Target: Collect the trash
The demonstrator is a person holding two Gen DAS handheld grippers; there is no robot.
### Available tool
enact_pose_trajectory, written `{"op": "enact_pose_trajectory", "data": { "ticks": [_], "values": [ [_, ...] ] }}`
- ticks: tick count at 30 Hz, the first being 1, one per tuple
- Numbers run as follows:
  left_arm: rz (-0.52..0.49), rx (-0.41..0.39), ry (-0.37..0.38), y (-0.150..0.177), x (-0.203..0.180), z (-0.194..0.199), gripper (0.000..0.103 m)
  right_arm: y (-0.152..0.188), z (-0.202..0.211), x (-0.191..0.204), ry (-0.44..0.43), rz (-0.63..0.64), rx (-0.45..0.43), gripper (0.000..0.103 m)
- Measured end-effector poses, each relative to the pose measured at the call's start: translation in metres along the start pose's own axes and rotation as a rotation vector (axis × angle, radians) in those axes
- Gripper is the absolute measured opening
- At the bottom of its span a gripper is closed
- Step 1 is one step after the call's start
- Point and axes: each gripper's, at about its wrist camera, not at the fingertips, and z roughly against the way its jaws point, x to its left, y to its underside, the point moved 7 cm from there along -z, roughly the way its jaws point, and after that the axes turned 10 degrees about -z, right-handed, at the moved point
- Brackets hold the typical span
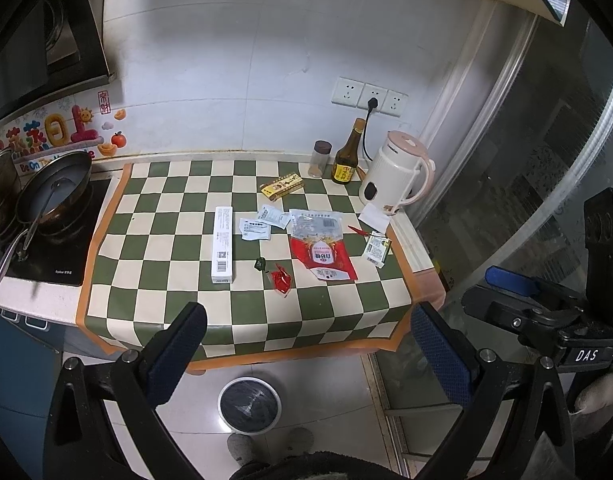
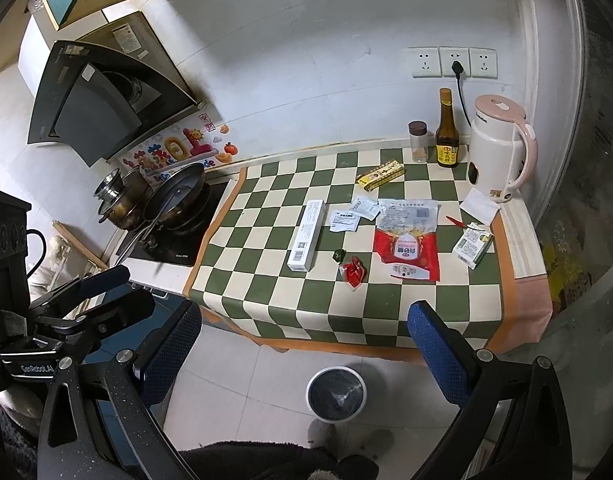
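Both grippers, left gripper (image 1: 306, 344) and right gripper (image 2: 306, 340), fingers wide, empty. Trash on table (image 1: 154, 292) well ahead of the fingers: red wrapper (image 1: 280, 278) nearest, probably light and crinkly, pinch its crumpled ridge. White box (image 1: 222, 244) stiff, grip across width. Bin (image 1: 249, 405) below fingers.

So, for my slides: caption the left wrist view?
Open left gripper faces wrappers on a checkered mat, trash bin on the floor below.

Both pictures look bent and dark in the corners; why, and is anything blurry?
Left wrist view: fisheye curves the checkered mat; black corners; trash sharp. Right wrist view: range hood leans, door frame bows; the bin is crisp.
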Motion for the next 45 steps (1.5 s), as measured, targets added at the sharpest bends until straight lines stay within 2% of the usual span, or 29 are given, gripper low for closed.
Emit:
{"op": "enact_pose_trajectory", "data": {
  "ticks": [33, 45],
  "values": [
    [-0.003, -0.002, -0.003, -0.004, -0.001, 0.0, 0.103, -0.001, 0.002, 0.002, -0.005, 0.004, 0.011, 0.103],
    [-0.007, -0.002, 0.001, -0.007, -0.002, 0.0, 0.103, 0.011, 0.005, 0.021, -0.007, 0.013, 0.015, 0.103]
  ]
}}
